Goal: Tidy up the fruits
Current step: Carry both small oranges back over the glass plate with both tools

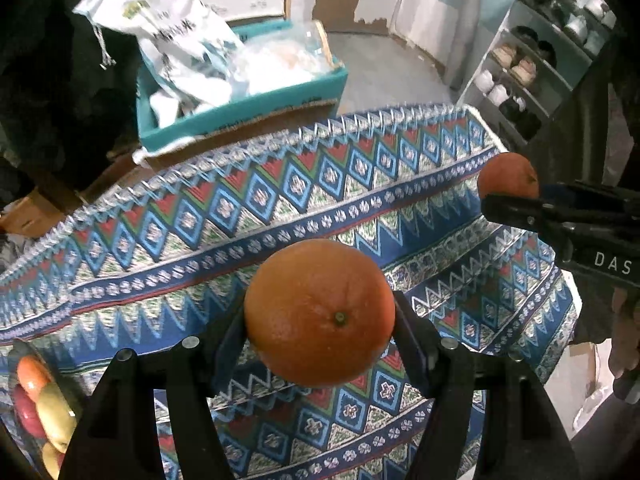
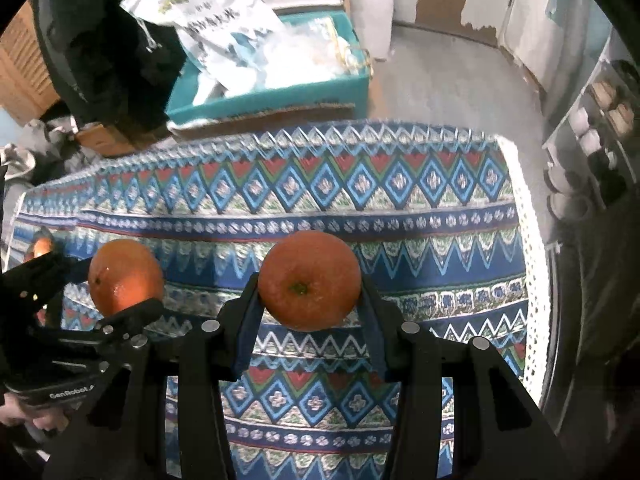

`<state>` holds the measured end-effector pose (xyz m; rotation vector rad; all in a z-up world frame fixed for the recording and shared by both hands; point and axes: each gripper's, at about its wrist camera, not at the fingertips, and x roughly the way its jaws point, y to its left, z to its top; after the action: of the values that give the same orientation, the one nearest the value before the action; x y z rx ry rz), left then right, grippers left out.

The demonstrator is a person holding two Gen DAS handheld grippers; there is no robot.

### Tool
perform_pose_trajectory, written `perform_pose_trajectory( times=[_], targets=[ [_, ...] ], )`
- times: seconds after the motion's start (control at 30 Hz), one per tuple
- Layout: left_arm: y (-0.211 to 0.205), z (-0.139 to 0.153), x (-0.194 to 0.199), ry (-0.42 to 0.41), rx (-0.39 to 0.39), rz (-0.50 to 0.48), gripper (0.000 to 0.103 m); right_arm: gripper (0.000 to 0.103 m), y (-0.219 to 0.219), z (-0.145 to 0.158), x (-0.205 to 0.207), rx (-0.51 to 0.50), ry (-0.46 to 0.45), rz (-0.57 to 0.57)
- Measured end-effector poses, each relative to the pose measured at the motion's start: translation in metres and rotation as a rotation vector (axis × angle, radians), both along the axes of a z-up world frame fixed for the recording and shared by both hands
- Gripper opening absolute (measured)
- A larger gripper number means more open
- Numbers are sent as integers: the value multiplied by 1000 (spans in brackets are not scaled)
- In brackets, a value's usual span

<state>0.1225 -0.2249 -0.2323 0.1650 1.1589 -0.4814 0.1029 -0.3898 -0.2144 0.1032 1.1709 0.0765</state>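
My left gripper (image 1: pixel 320 320) is shut on an orange (image 1: pixel 319 311) and holds it above the patterned tablecloth (image 1: pixel 240 216). My right gripper (image 2: pixel 310 292) is shut on a second orange (image 2: pixel 310 280), also above the cloth (image 2: pixel 320 200). In the left wrist view the right gripper's orange (image 1: pixel 508 176) shows at the right. In the right wrist view the left gripper's orange (image 2: pixel 126 276) shows at the left. A plate of mixed fruit (image 1: pixel 40 404) sits at the table's left edge; its red, orange and yellow-green pieces are partly cut off.
A teal box (image 1: pixel 240 108) with white bags stands on the floor beyond the table's far edge. A shoe rack (image 1: pixel 532 64) stands at the right. Cardboard boxes (image 1: pixel 28 212) lie at the left. The table's right edge (image 2: pixel 528 240) is near the right gripper.
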Motion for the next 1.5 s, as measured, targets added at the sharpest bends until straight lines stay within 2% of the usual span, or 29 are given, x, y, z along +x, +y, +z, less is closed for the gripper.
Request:
perform_pose_trajectory(
  times=[0.23,0.43,0.83,1.13,1.27,1.5],
  targets=[
    [13,39,-11,-78,-19,1,70,45,17,38,-8,16,-73,24],
    [21,67,-19,-105,-45,7,70,45,26,64,-14,30,-112,32],
    [58,100,-32,-151,-67,29,70,45,59,102,-24,39,-189,108],
    [109,107,-39,-171,-36,104,70,45,96,107,-23,75,-209,195],
    [135,107,-43,-172,-28,146,70,45,117,99,-22,112,-181,242],
    [181,106,-53,-173,-12,211,70,45,158,97,-18,119,-166,315]
  ],
)
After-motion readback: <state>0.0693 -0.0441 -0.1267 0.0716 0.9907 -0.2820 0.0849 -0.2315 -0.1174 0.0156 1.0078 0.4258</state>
